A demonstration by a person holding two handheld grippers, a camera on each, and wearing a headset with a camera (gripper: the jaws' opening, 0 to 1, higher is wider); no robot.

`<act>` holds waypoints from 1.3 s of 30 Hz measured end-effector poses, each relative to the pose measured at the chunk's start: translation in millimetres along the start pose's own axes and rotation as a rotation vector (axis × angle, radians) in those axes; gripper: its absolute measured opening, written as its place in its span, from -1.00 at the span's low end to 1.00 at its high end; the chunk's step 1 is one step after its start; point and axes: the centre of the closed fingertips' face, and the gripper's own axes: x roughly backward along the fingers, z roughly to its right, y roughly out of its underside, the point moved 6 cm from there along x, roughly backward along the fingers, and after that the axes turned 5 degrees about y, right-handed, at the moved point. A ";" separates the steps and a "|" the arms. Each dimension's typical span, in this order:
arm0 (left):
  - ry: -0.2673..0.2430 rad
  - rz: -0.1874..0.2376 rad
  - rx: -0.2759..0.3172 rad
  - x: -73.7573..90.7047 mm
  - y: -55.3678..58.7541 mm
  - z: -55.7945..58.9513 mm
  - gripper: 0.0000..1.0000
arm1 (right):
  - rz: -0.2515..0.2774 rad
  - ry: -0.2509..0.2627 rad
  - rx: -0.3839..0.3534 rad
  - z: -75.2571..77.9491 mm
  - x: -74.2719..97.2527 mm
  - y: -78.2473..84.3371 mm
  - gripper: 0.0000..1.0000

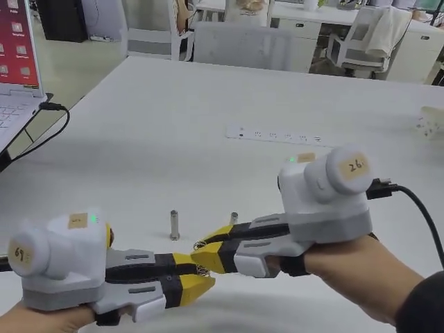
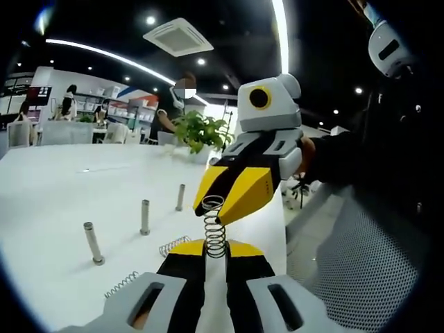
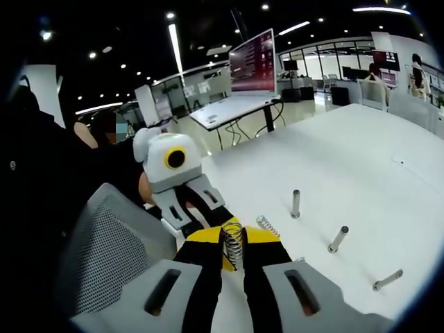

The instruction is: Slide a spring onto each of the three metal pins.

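Left gripper view puts the left gripper (image 2: 215, 248) closest, its two jaws squeezed on the bottom of a spring (image 2: 214, 232) that stands straight up. The right gripper (image 2: 223, 201) comes in from above and pinches the top end of that same spring. I think the spring is being passed from one gripper to the other to get a better hold, with one end left free to go over a pin. Just past the jaws, two more springs (image 2: 173, 245) lie flat on the white table (image 2: 55, 187), ready to be picked up. A bit farther on, three metal pins (image 2: 145, 217) stand in a row. All three look bare, so no spring is on yet. In the head view, a power strip (image 1: 274, 135) lies beyond the pins, and a laptop (image 1: 17, 76) sits at the far left edge.
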 end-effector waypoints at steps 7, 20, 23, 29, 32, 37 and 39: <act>0.004 -0.005 -0.003 0.2 -0.7 1.3 -0.96 | -0.007 0.001 -0.009 1.9 4.5 1.4 -0.84; 0.042 -0.080 -0.052 -5.2 3.3 9.1 -0.97 | -0.149 -0.056 0.081 -1.1 12.2 8.5 -0.84; 0.054 -0.109 -0.071 -6.4 4.6 10.5 -0.97 | -0.206 -0.074 0.121 -2.5 12.2 9.4 -0.84; 0.074 -0.156 -0.098 -9.2 6.5 14.1 -0.97 | -0.356 -0.112 0.226 -5.3 12.0 9.3 -0.84; 0.083 -0.181 -0.109 -10.8 8.0 15.9 -0.97 | -0.432 -0.136 0.289 -7.0 10.5 10.0 -0.83; 0.086 -0.206 -0.114 -9.9 10.5 16.4 -0.97 | -0.494 -0.157 0.352 -8.9 6.3 11.0 -0.83; 0.093 -0.215 -0.113 -10.3 11.4 17.6 -0.97 | -0.523 -0.169 0.374 -10.0 5.1 12.7 -0.82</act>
